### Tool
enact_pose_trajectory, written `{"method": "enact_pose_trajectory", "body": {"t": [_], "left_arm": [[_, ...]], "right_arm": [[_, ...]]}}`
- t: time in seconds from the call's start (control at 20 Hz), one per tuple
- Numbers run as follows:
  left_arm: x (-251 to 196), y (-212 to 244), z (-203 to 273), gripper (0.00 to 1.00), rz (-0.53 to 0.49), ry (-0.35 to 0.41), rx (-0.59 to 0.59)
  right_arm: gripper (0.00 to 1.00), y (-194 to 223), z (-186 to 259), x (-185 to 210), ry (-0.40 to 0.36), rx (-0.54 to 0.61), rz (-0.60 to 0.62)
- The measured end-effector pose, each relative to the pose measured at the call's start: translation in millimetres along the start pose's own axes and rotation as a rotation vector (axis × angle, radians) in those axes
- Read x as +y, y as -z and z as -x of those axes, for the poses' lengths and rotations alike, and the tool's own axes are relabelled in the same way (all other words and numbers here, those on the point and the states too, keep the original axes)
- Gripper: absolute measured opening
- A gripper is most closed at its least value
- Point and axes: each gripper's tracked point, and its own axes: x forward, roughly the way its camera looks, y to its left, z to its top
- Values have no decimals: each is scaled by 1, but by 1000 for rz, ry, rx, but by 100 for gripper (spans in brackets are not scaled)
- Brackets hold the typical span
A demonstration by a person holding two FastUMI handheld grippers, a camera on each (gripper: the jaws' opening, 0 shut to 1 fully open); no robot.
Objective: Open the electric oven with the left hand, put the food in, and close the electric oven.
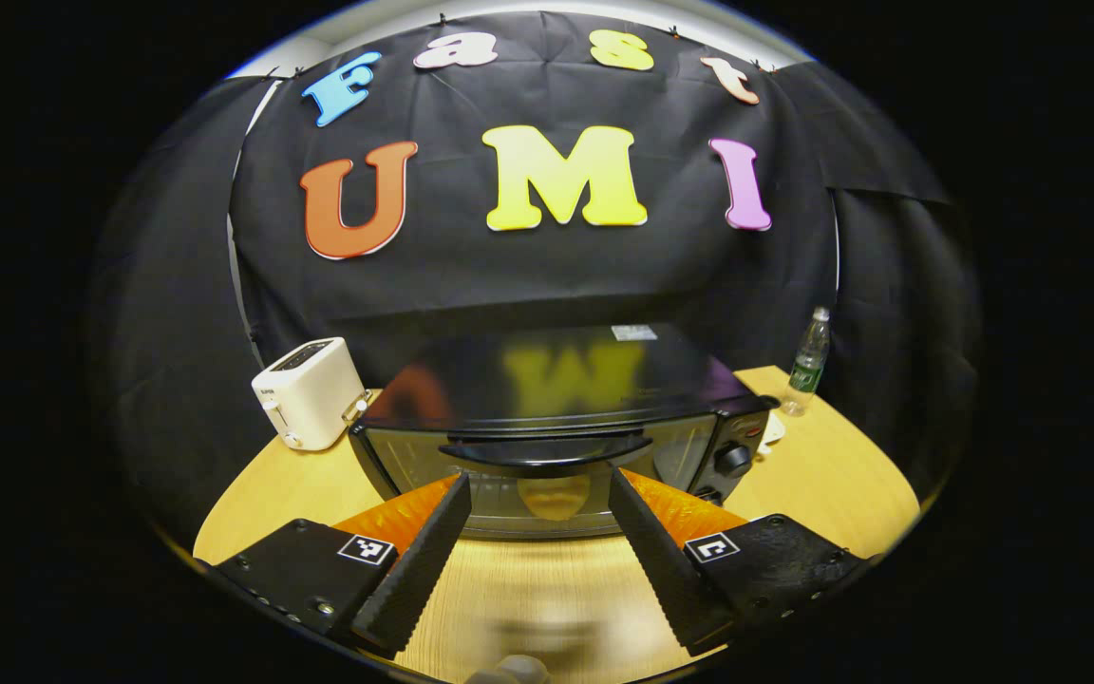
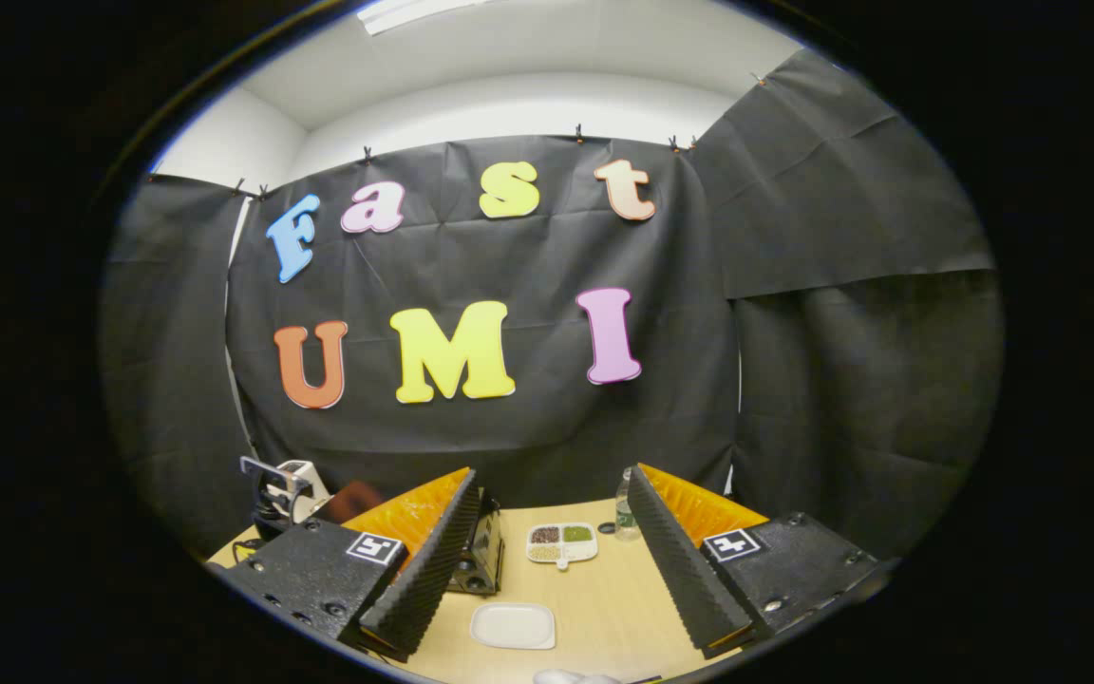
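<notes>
The black electric oven (image 1: pixel 547 380) stands on the wooden table right ahead in the left gripper view, its glass door closed and upright. My left gripper (image 1: pixel 537 483) is open, with its fingertips just below and either side of the door's curved handle (image 1: pixel 547 452), not touching it. A pale round shape (image 1: pixel 555 496) shows in the door glass; I cannot tell whether it lies inside or is a reflection. My right gripper (image 2: pixel 552 475) is open and holds nothing, above the table to the right of the oven's side (image 2: pixel 482 556). A white divided dish of grains (image 2: pixel 561 543) lies beyond it.
A white toaster (image 1: pixel 305 391) stands left of the oven, and a water bottle (image 1: pixel 808 366) at the table's far right. A flat white plate (image 2: pixel 513 625) lies near the front, between the right gripper's fingers. The round table's edge (image 1: pixel 224 513) curves close on both sides.
</notes>
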Motion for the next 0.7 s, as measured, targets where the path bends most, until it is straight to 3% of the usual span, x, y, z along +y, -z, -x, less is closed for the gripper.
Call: {"method": "enact_pose_trajectory", "body": {"t": [0.05,0.55,0.7], "left_arm": [[2,-13,9,95,2,2,-23],[46,-161,136,95,60,-37,-287],[58,-185,168,95,75,-51,-338]], "right_arm": [[100,-4,1,5,-10,-7,2],[96,-28,10,38,-66,-26,21],[99,-30,11,46,-68,-34,29]]}}
